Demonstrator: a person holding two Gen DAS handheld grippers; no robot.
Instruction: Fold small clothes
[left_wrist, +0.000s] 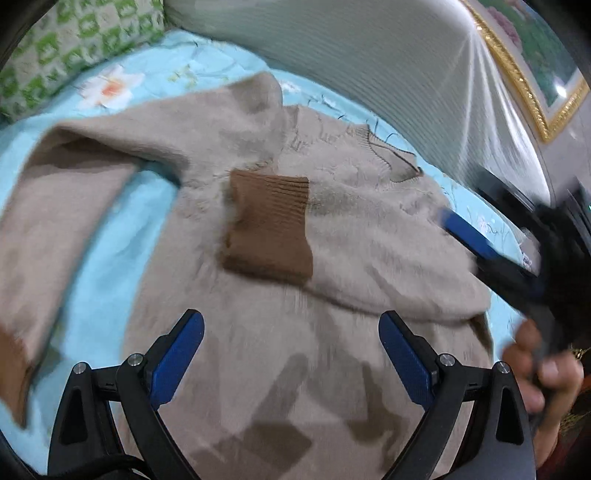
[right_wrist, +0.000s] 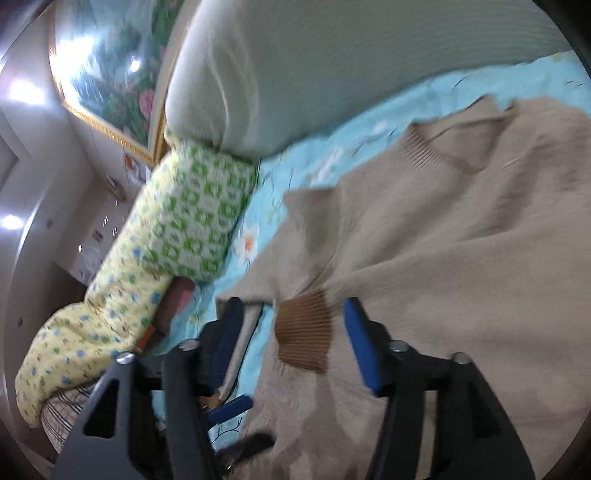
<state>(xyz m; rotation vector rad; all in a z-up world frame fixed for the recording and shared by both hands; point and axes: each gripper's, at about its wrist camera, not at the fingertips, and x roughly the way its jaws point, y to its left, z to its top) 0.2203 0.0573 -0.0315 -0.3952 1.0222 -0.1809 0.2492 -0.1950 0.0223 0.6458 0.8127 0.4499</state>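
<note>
Both claws hang empty over the sweater (left_wrist: 332, 229). My left claw (left_wrist: 291, 354) has its blue pads spread wide above the lower body of the knit, gripping nothing. My right claw (right_wrist: 291, 343) is just as wide open, its pads either side of the brown cuff (right_wrist: 304, 332) without closing on it, as far as I can tell through the blur; from the left camera it shows at the right edge (left_wrist: 476, 240), with the person's hand (left_wrist: 543, 369) on its handle.

The beige sweater lies spread flat on the blue flowered bedsheet (left_wrist: 110, 240), collar (left_wrist: 384, 155) toward the pale headboard (left_wrist: 369, 55). One sleeve is folded in across the chest, so its brown cuff (left_wrist: 269, 229) rests mid-body; the other sleeve (left_wrist: 62, 206) trails out to the side over the sheet. I judge that the folded sleeve was laid there to narrow the garment into a rectangle, and that the outstretched sleeve is next.

A green checked pillow (right_wrist: 192, 214) and a yellow quilt (right_wrist: 92, 332) sit beside the sweater, apart from it. A gold-framed painting (right_wrist: 110, 66) hangs behind. I can read no brand, label or writing anywhere.
</note>
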